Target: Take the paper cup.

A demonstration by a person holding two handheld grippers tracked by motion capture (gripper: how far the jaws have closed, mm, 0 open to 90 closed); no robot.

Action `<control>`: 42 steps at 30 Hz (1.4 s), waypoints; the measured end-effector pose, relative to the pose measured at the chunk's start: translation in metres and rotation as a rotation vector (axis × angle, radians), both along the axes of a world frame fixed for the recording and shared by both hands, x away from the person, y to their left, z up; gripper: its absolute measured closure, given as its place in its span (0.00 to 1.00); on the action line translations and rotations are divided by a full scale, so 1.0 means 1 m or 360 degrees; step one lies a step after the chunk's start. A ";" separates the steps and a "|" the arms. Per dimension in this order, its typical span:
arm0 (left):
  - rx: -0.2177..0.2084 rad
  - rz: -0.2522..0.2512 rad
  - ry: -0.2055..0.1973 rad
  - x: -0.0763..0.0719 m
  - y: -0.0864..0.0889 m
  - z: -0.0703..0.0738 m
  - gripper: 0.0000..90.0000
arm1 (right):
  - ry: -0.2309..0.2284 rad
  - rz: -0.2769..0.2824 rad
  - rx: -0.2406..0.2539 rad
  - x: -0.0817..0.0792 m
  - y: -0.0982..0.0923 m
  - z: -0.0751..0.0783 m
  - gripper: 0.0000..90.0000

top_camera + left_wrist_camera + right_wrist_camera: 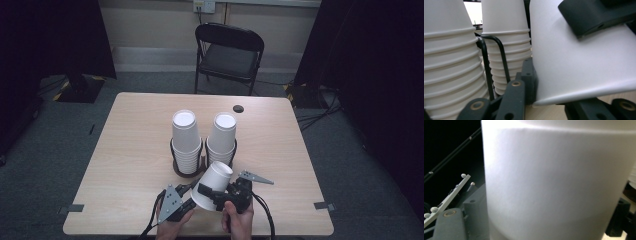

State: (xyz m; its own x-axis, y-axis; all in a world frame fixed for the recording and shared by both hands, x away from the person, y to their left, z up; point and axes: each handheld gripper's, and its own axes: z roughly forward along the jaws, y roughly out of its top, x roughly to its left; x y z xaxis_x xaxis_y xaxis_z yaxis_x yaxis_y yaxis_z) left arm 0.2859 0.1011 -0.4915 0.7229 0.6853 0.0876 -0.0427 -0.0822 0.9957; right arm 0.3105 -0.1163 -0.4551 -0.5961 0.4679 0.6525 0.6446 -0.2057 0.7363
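A single white paper cup (215, 182) hangs tilted over the table's near edge, base up and away from me, rim low towards the left. My left gripper (192, 196) reaches it from the lower left. In the left gripper view its jaws (559, 97) close on the cup (579, 62) near the rim. My right gripper (212, 192) comes from the right, shut on the same cup. One of its fingers (594, 15) lies flat on the cup's wall. The cup (554, 182) sits wide between the right gripper's jaws (536, 225).
Two upside-down stacks of white cups (186, 140) (222, 137) stand in a black wire holder (175, 150) at the table's middle, just beyond the held cup. A cable hole (238, 108) lies farther back. A black folding chair (229, 52) stands behind the table (130, 130).
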 end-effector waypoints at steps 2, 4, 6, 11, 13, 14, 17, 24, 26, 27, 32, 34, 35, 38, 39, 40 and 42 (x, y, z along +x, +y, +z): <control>0.0010 -0.0022 0.0015 0.000 0.002 0.000 0.90 | -0.0018 0.0004 0.0014 0.000 0.001 -0.001 0.15; 0.0016 -0.0033 0.0026 0.000 0.003 0.001 0.91 | -0.0035 -0.0009 0.0004 0.000 0.001 -0.001 0.14; 0.0022 -0.0049 0.0039 0.000 0.003 0.001 0.92 | -0.0047 -0.0021 0.0001 0.001 0.001 -0.001 0.13; 0.0028 -0.0087 0.0077 -0.001 0.005 0.001 0.93 | -0.0076 -0.0057 -0.0042 0.001 -0.001 0.001 0.11; 0.0027 -0.0091 0.0094 -0.001 0.006 0.001 0.93 | -0.0091 -0.0059 -0.0036 0.002 -0.002 0.001 0.10; 0.0028 -0.0099 0.0098 -0.002 0.007 0.002 0.93 | -0.0091 -0.0059 -0.0036 0.002 -0.002 0.001 0.10; 0.0037 -0.0126 0.0114 -0.003 0.010 0.003 0.94 | -0.0105 -0.0077 -0.0027 0.002 -0.004 0.003 0.10; 0.0063 -0.0184 0.0162 -0.004 0.015 0.001 0.94 | -0.0159 -0.0155 -0.0029 0.004 -0.012 0.008 0.15; 0.0084 -0.0193 0.0179 -0.003 0.017 0.001 0.94 | -0.0173 -0.0182 -0.0030 0.004 -0.016 0.010 0.15; 0.0092 -0.0206 0.0192 -0.003 0.018 0.001 0.94 | -0.0197 -0.0190 -0.0035 0.005 -0.019 0.012 0.15; 0.0194 -0.0228 0.0193 -0.002 0.019 0.005 0.94 | -0.0251 -0.0217 -0.0068 0.006 -0.022 0.016 0.15; 0.0204 -0.0239 0.0208 -0.002 0.019 0.007 0.94 | -0.0275 -0.0228 -0.0082 0.006 -0.024 0.019 0.15; 0.0218 -0.0240 0.0208 -0.002 0.020 0.008 0.94 | -0.0282 -0.0235 -0.0084 0.007 -0.025 0.020 0.15; 0.0237 -0.0251 0.0224 -0.001 0.021 0.010 0.94 | -0.0319 -0.0257 -0.0115 0.006 -0.026 0.022 0.15; 0.0249 -0.0247 0.0231 0.000 0.023 0.011 0.94 | -0.0334 -0.0258 -0.0121 0.006 -0.027 0.023 0.15; 0.0243 -0.0241 0.0243 0.000 0.024 0.011 0.94 | -0.0341 -0.0264 -0.0128 0.005 -0.028 0.023 0.15; 0.0230 -0.0246 0.0269 0.002 0.027 0.011 0.94 | -0.0356 -0.0279 -0.0151 0.004 -0.029 0.023 0.15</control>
